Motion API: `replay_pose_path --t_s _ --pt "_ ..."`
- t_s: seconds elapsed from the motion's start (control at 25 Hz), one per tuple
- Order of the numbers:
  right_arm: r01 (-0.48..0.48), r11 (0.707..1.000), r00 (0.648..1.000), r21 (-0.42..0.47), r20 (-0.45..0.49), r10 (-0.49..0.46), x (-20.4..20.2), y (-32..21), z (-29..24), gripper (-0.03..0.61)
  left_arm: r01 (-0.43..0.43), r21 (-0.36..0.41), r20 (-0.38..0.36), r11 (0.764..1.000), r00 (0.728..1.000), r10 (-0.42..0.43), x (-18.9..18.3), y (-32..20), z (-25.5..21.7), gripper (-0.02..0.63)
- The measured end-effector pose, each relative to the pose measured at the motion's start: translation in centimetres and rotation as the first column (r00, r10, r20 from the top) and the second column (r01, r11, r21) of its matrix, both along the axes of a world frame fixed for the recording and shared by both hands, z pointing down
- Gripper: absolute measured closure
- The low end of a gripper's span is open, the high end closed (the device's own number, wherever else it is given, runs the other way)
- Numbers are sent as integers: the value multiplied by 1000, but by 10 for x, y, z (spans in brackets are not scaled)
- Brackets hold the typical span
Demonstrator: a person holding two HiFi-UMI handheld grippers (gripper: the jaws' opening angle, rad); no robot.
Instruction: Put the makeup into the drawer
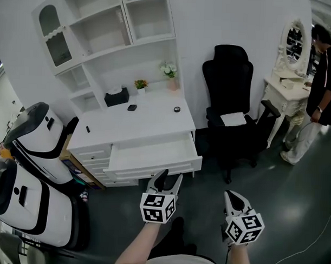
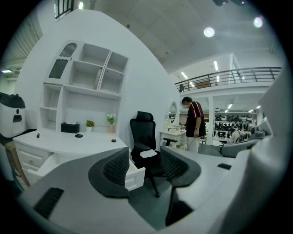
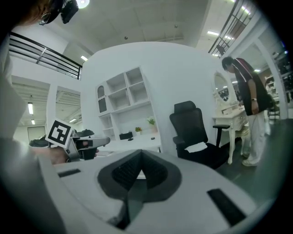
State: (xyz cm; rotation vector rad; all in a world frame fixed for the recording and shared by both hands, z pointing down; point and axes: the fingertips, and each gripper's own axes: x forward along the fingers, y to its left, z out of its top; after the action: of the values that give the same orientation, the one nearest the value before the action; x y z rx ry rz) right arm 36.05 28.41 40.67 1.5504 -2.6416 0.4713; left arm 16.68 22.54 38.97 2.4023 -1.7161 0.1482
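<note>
step in hand: the person is standing back from the open drawer (image 1: 154, 151), with the left gripper (image 1: 171, 177) and the right gripper (image 1: 234, 198) hanging short of its front. The drawer is lying bare, so I am judging the first pick-up as not yet made.
the task's things: three small dark pieces are lying on the desk top (image 1: 149, 123) behind the drawer. A flat dark piece (image 1: 132, 107) is sitting behind its left half, a round dark piece (image 1: 177, 109) behind its right end, and a short dark stick (image 1: 88, 129) beyond its left end. They are too small to tell apart further.
doing it well: I am judging that the left gripper should be reaching over the drawer to the nearest piece and coming down with its jaws astride it. Such low pieces are probably slipping out of a slanted pinch.
left gripper: its jaws are standing partly apart with nothing between them, and it is touching nothing, just in front of the drawer.
right gripper: its jaws are meeting at the tips and holding nothing, further back from the drawer and to its right.
</note>
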Motion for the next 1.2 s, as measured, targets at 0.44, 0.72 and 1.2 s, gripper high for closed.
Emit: replay_pose_path --t_s 0.44,0.72,1.2 --pt "-26 999 1000 -22 14 27 -7 -54 7 577 27 -19 -2 999 1000 -27 -26 -58 9 379" --pt "-26 999 1000 -25 -14 26 -25 -120 3 575 27 -32 -15 999 999 -28 -43 -127 10 376" --pt "-22 998 998 -57 -57 19 -80 -250 6 576 11 -78 0 997 1000 -11 -88 -266 22 356"
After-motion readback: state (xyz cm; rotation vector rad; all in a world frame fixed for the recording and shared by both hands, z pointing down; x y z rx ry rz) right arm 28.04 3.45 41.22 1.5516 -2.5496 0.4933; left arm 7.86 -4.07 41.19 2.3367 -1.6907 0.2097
